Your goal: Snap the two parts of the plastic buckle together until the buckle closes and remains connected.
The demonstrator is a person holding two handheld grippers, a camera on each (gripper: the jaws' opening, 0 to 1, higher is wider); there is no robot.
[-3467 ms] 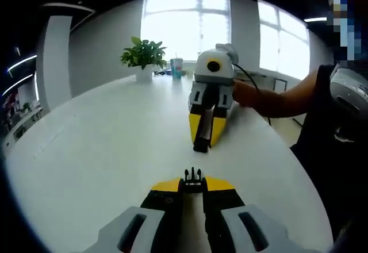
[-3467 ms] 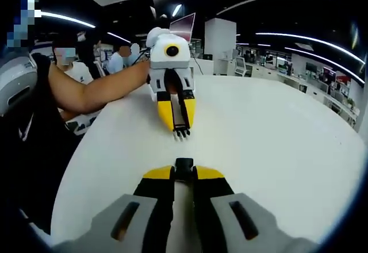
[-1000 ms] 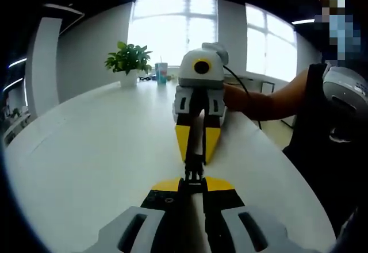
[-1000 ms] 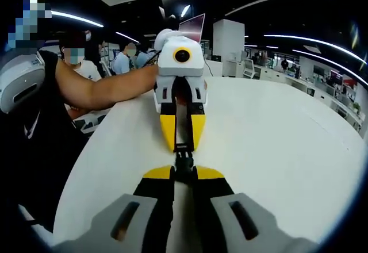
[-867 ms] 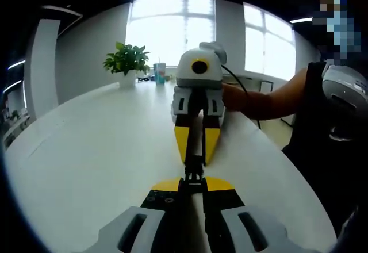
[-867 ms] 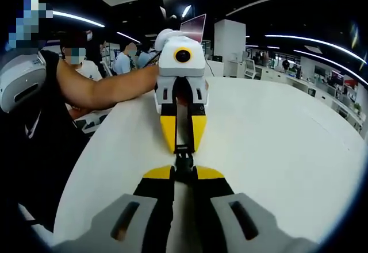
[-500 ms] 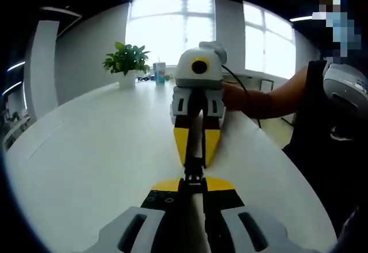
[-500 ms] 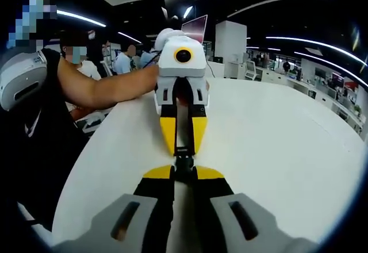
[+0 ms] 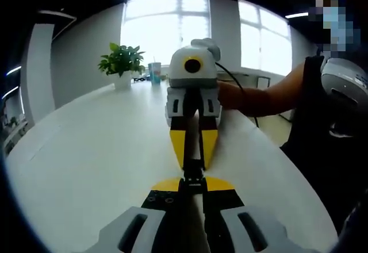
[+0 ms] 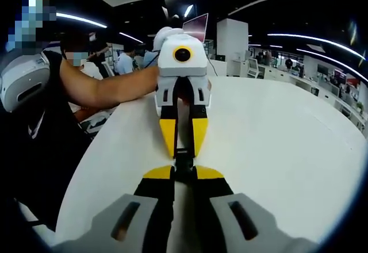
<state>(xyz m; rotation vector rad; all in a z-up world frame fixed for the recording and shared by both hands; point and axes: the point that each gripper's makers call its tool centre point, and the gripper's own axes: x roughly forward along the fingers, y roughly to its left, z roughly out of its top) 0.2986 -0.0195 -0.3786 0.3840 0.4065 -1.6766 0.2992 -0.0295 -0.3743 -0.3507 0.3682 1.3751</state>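
The black plastic buckle spans the small gap between the two grippers, tip to tip above the white table. Its two halves are pressed into one dark piece; the latch itself is too small to read. My left gripper is shut on the near half in the left gripper view. The right gripper comes straight at it from the far side, shut on the other half. In the right gripper view my right gripper holds the buckle, and the left gripper faces it.
A potted plant and a cup stand at the far table edge by the windows. The person's arm reaches in from the right, and their arm from the left. People sit beyond the table.
3.5 s ago the grippers were apart, each holding one buckle half. They have closed in, and the halves now meet. Over the last second they only drew slightly closer.
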